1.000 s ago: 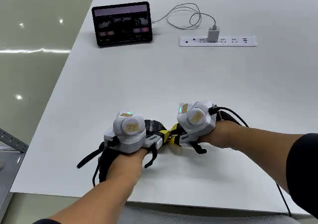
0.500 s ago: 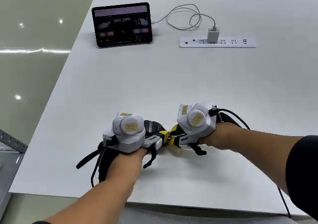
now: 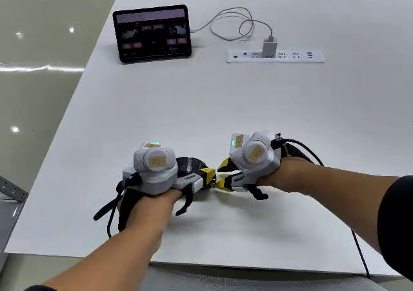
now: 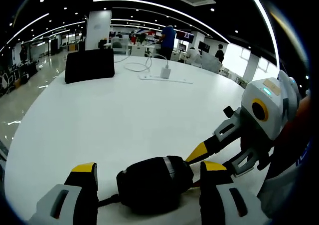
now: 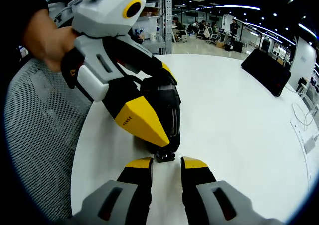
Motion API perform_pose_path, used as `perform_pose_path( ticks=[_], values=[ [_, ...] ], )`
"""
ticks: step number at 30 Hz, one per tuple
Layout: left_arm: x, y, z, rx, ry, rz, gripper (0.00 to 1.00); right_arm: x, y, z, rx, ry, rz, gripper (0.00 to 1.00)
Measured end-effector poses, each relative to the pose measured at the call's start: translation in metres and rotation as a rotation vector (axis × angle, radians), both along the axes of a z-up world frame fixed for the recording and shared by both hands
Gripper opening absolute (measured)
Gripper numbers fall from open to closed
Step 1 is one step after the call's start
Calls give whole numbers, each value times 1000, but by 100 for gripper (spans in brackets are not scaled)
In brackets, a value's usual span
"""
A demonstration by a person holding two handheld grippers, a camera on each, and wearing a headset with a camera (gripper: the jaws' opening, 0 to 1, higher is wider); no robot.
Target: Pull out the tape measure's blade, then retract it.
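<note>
Both grippers sit at the near edge of the white table, nose to nose. The tape measure rests on the tabletop between them, a black case with its end tab sitting at the case's mouth.

In its own view, the left gripper has its yellow-tipped jaws spread wide, one on each side of the case. A strip of table shows between one jaw and the case, so the jaws straddle it rather than clamp it.

The right gripper comes in from the right with its jaws drawn close and only a narrow gap between them. The end tab lies right at their tips, and I cannot tell whether they pinch it.

In the left gripper view, one of the right gripper's yellow tips reaches the case's right side.

Far across the table, a dark tablet stands on the left. To its right lies a power strip with a white charger plugged in, and the charger's cable loops toward the tablet.
</note>
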State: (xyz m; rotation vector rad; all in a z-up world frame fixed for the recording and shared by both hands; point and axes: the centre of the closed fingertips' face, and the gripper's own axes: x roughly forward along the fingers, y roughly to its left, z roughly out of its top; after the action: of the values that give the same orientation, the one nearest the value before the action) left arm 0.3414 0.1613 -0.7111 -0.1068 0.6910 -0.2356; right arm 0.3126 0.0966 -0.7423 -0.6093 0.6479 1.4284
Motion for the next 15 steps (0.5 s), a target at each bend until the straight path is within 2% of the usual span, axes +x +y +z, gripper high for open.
perform_pose_path(
  ticks=[3, 4, 6, 8, 9, 11, 13, 15],
  values=[
    [1, 4, 1, -1, -2, 5, 92, -1, 0, 3, 3, 3, -3, 24],
    [1, 5, 0, -7, 6, 8, 99, -1, 0, 4, 6, 7, -5, 27],
    [0, 6, 2, -24, 1, 2, 100, -5, 0, 6, 12, 16, 5, 31],
    [-3, 5, 1, -27, 15, -23, 100, -6, -2, 5, 1, 24, 2, 35],
    [-4, 4, 3, -36, 10, -30, 100, -6, -3, 5, -1, 24, -1, 37],
    [-9, -4, 5, -95, 13, -63, 100, -6, -5, 6, -8, 30, -16, 39],
    [-12, -7, 7, -122, 6, -90, 100, -6, -6, 8, -6, 33, -24, 41],
    [-21, -4, 2, -98, 44, -119, 100, -5, -7, 11, 0, 35, -36, 44]
  ],
)
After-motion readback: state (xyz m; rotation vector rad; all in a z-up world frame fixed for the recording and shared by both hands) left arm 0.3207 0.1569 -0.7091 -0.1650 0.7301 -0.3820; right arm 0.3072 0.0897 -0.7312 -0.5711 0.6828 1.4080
